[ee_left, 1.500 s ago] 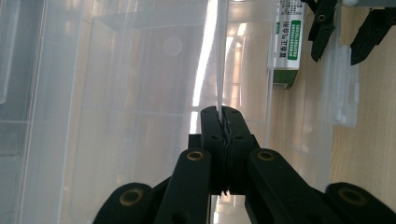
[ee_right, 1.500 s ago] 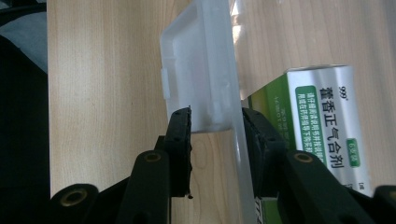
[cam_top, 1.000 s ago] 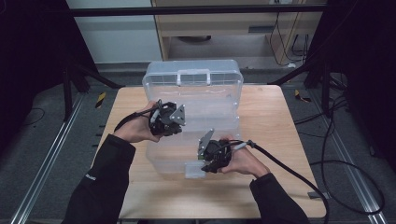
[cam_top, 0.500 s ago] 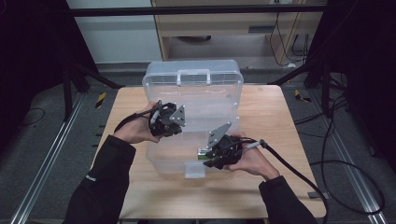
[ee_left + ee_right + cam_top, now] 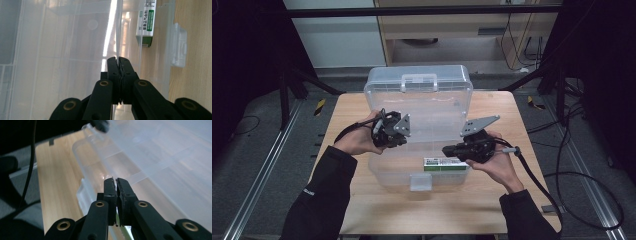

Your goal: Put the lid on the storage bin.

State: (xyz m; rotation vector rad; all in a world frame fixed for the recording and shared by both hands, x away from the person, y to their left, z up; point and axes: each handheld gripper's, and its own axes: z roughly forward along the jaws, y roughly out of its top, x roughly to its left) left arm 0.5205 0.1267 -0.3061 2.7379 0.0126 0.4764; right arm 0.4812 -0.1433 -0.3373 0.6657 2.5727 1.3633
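The clear box point(image 5: 419, 150) sits mid-table, lid point(image 5: 419, 95) raised: light, thin, slippery plastic that flexes. Your left gripper point(image 5: 388, 132) is clamped on the lid's edge; hold near a corner. Your right gripper point(image 5: 451, 149) has just closed empty, beside the green carton point(image 5: 446, 164).

Black sleeves, black brass-riveted tools point(image 5: 449, 148), cables

The right gripper point(image 5: 447, 149) lifts away from the clear box point(image 5: 422, 95) toward the table's right side. Its jaws close empty, leaving a green-labelled carton point(image 5: 444, 163) inside.
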